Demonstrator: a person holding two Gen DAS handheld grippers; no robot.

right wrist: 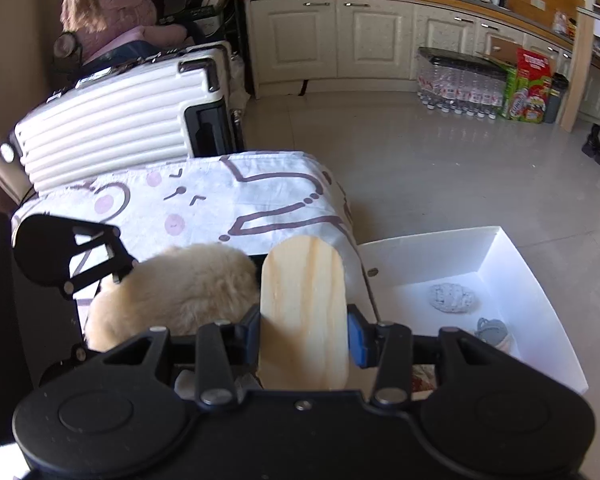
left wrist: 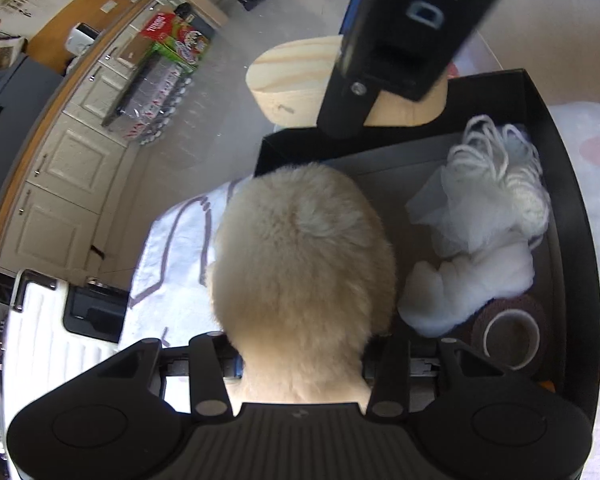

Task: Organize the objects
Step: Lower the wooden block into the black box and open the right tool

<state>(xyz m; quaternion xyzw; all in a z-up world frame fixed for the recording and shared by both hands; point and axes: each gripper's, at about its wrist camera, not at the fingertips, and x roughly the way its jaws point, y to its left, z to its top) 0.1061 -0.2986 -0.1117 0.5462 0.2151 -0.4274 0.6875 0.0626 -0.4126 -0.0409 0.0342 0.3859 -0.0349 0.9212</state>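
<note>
My left gripper (left wrist: 302, 354) is shut on a cream fluffy plush piece (left wrist: 304, 256) and holds it over the left end of a black box (left wrist: 572, 208). The box holds a white yarn bundle (left wrist: 500, 168), a white fluffy piece (left wrist: 468, 292) and a brown tape roll (left wrist: 510, 338). My right gripper (right wrist: 304, 338) is shut on a pale wooden board (right wrist: 304, 312), which also shows in the left wrist view (left wrist: 296, 76) beyond the box. The plush also shows in the right wrist view (right wrist: 172, 292), just left of the board, with the left gripper (right wrist: 70, 254) on it.
The box stands on a table with a white cartoon-print cloth (right wrist: 204, 200). A white open box (right wrist: 532, 304) with a grey knitted piece (right wrist: 452, 298) sits to the right. A white suitcase (right wrist: 116, 116), water-bottle packs (right wrist: 460, 84) and cabinets (right wrist: 332, 36) lie beyond.
</note>
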